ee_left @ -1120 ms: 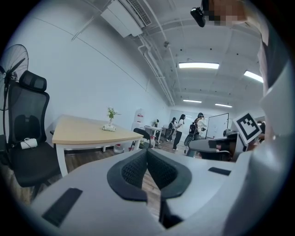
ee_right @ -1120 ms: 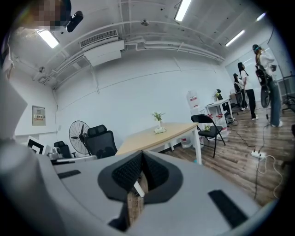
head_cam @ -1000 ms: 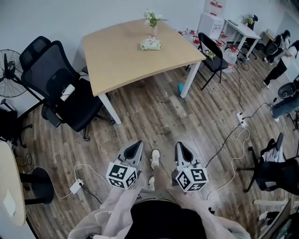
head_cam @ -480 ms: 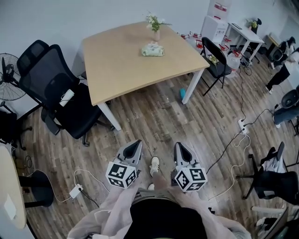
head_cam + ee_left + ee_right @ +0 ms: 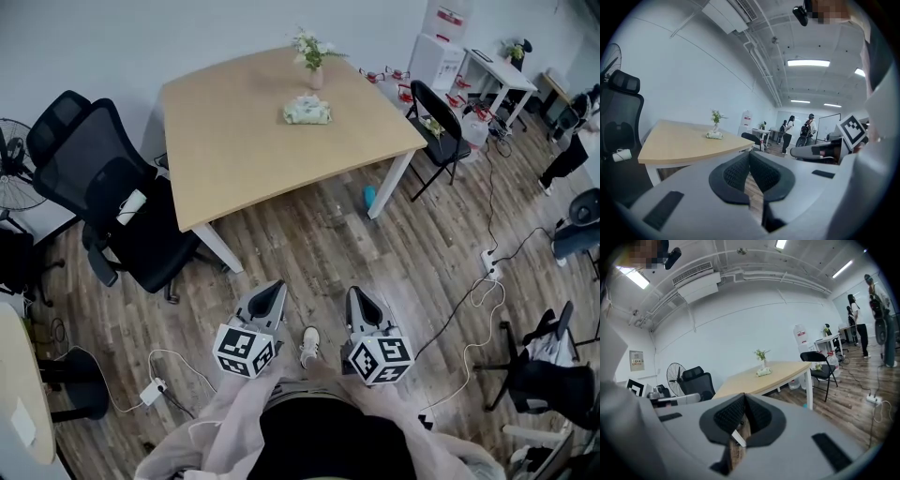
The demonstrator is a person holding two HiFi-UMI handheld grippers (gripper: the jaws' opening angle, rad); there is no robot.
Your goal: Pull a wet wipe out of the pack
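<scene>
The pale green wet wipe pack point(image 5: 307, 111) lies on the far part of a light wooden table point(image 5: 234, 141), beside a small vase of flowers point(image 5: 313, 52). In the left gripper view the wet wipe pack point(image 5: 714, 135) is small and distant; in the right gripper view the wet wipe pack point(image 5: 764, 372) is just as far off. My left gripper point(image 5: 276, 289) and right gripper point(image 5: 359, 295) hang side by side over the wood floor, well short of the table. Both are shut with nothing between the jaws. My shoe point(image 5: 309, 345) shows between them.
A black office chair point(image 5: 112, 202) stands left of the table and a black folding chair point(image 5: 436, 122) right of it. Cables and a power strip point(image 5: 488, 264) lie on the floor at right, a charger point(image 5: 152, 391) at left. People stand far right.
The table and wipe pack have come nearer and lower in the head view as I walk toward them. Both grippers keep the same pose, still shut.
</scene>
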